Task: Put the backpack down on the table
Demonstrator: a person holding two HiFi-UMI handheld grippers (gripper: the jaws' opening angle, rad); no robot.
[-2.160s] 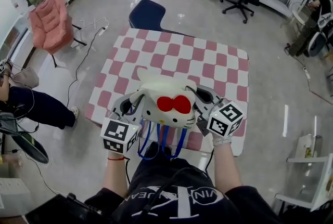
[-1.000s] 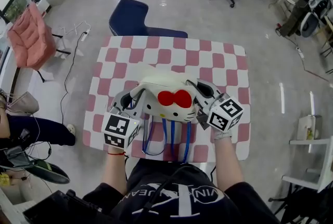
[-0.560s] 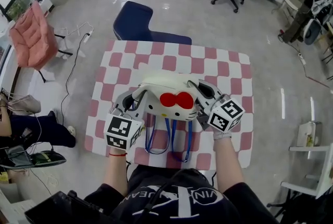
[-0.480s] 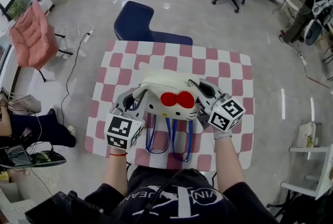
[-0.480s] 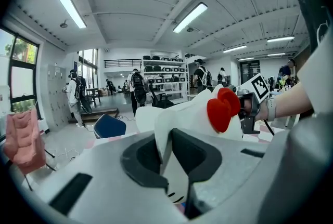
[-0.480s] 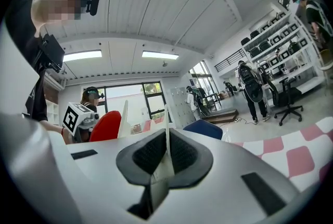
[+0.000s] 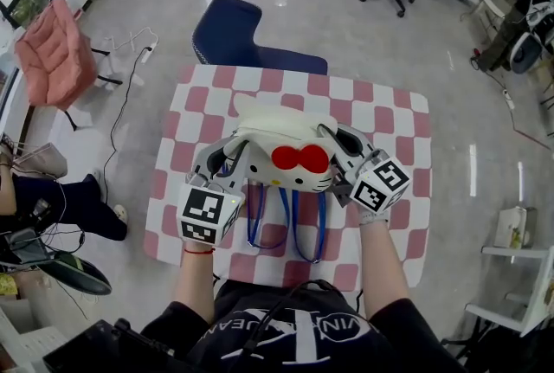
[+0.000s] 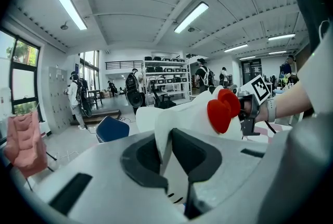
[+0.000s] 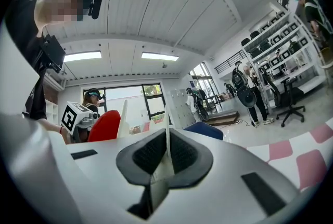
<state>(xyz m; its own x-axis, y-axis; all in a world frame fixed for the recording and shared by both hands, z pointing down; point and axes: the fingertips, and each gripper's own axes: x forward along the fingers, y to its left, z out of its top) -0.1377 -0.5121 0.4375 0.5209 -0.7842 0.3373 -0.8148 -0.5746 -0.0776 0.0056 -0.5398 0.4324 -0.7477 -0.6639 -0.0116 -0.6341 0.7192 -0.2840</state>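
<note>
Backpack (image 7: 279, 131), white, clamped each side between fingers of left gripper (image 8: 165, 151), right gripper (image 9: 166, 158); seemingly above table (image 7: 385, 116).

hand-held gripper (image 9: 166, 161), jaws clamping backpack (image 9: 167, 137) edge

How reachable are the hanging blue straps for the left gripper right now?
Probably not yet. The left gripper is shut on the backpack at its white edge, the right gripper likewise. The blue straps hang unblocked just below, but it would have to let go first.

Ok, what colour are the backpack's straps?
The straps are blue, hanging below the white backpack. The head view shows them best.
</note>
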